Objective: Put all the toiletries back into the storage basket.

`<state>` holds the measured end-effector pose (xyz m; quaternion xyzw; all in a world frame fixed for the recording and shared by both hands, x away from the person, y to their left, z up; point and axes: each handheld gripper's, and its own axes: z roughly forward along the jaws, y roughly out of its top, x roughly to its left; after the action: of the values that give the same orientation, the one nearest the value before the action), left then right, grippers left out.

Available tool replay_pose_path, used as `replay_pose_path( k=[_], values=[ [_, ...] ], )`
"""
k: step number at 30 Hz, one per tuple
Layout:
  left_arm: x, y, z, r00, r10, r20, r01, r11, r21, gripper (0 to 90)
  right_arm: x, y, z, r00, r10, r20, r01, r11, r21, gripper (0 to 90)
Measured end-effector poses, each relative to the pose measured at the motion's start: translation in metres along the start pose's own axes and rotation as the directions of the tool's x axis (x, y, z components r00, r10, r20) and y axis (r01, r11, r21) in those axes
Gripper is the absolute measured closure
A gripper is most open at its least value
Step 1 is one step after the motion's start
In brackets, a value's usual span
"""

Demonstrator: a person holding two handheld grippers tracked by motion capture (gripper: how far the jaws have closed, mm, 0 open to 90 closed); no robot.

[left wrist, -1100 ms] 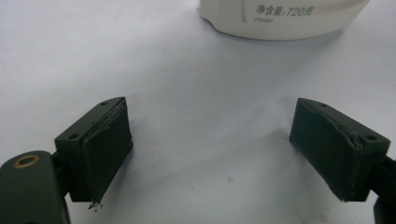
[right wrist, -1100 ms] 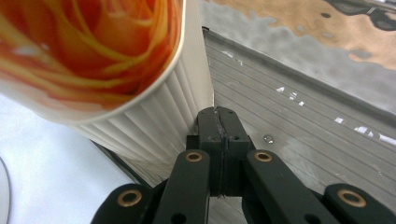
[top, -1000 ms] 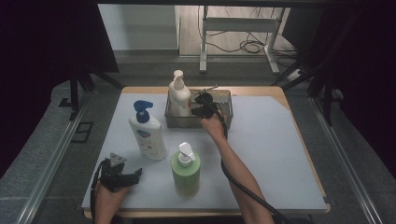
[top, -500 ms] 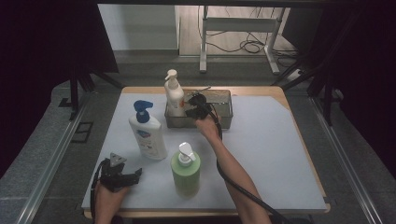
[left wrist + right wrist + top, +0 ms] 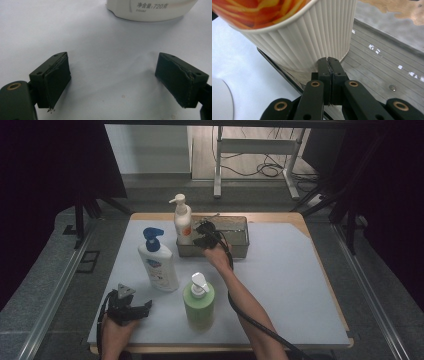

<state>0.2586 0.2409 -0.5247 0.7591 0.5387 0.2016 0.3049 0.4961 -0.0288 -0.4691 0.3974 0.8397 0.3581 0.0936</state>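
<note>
Pale grey mat [image 5: 280, 285] covers the table, dark curtains on both sides. My right claw [image 5: 200, 237] has its jaws shut flat together, nothing between them, tips against the ribbed base of the cream pump bottle [image 5: 182, 222], which carries an orange print; no text legible on it. That bottle stands tilted at the left end of the metal tray [image 5: 240, 227]. My left claw [image 5: 113, 82] rests on the mat, jaws wide apart, empty. Just ahead of it, the white bottle with blue pump [image 5: 157, 262], label reading "净含量:720克". Green pump bottle [image 5: 199, 302] stands near the front edge.
</note>
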Motion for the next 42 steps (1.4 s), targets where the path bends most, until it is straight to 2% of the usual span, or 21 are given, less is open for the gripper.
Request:
replay_pose_path(
  k=[19,26,34,42],
  values=[
    [0.0,0.0,0.0,1.0,0.0,0.0,0.0,1.0,0.0,12.2,-0.001,-0.001,-0.001,0.9994,0.016,-0.029,-0.017,1.0,-0.018,89.0],
    [0.0,0.0,0.0,1.0,0.0,0.0,0.0,1.0,0.0,12.2,-0.002,-0.001,-0.001,0.9999,0.002,-0.014,-0.003,1.0,-0.019,83.3],
    [0.0,0.0,0.0,1.0,0.002,-0.001,-0.002,1.0,0.0,12.2,-0.003,0.001,-0.014,0.9991,-0.043,0.006,0.043,0.999,-0.03,79.3],
    [0.0,0.0,0.0,1.0,0.003,0.0,-0.003,1.0,0.0,12.2,-0.011,0.002,-0.029,0.9989,-0.042,0.021,0.043,0.998,-0.052,72.6]
  ],
)
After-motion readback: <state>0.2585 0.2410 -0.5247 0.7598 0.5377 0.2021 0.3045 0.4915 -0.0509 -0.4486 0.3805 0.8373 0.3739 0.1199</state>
